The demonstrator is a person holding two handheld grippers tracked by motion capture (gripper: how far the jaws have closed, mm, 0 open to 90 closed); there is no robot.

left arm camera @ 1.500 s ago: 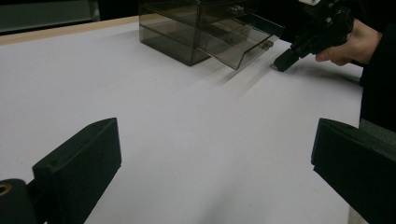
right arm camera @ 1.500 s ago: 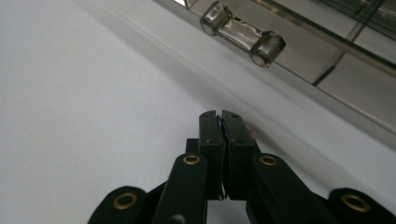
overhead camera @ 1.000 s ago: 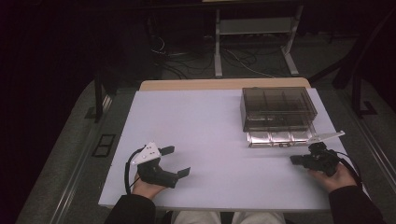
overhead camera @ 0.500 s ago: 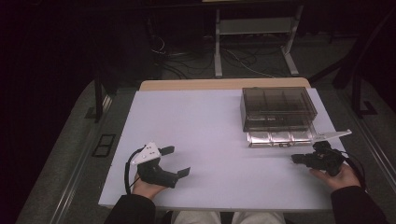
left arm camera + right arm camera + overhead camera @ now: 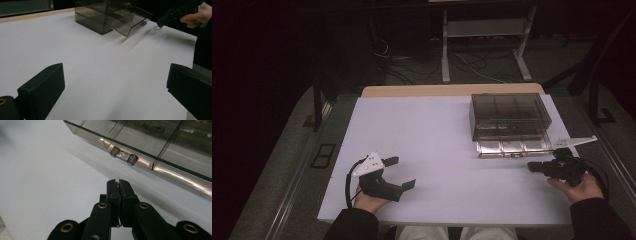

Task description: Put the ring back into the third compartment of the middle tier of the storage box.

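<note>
Resting on the white table (image 5: 442, 135), your left tongs (image 5: 399, 172) stood spread wide, holding nothing; your right tongs (image 5: 117, 183) were pressed together just short of the smoky plastic drawer box (image 5: 509, 116), near its pulled-out drawer's handle (image 5: 124, 155).

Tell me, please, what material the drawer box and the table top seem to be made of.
The drawer box looks like smoky, glossy transparent plastic: its inner dividers show through and the pulled-out drawer reflects light. The table top looks like a matt white laminate over wood, probably, because a bare tan edge shows at the far side.
</note>
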